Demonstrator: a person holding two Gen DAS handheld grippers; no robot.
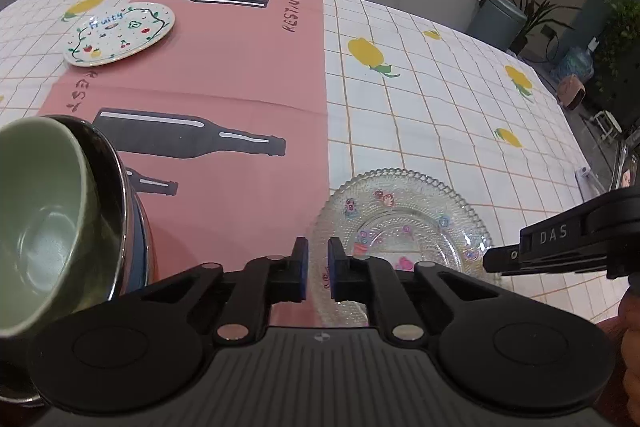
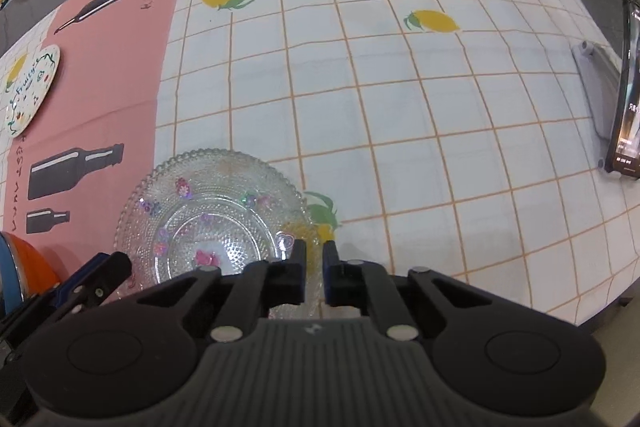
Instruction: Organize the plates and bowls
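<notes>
I have both tools on the clear glass plate [image 1: 404, 223], which lies on the counter [image 2: 400, 107] where the pink runner [image 1: 240, 75] meets the checked cloth. My left tool [image 1: 318, 269] is clenched on the plate's near left rim and my right tool [image 2: 314, 273] is clenched on its near right rim; I judge two grips suit a wide, slippery plate. To my left, the green bowl [image 1: 44, 215] sits nested in a steel bowl [image 1: 108, 187], so the bowls look gathered already. The painted fruit plate [image 1: 120, 33] lies far left on the runner, probably where this glass one should join it.
</notes>
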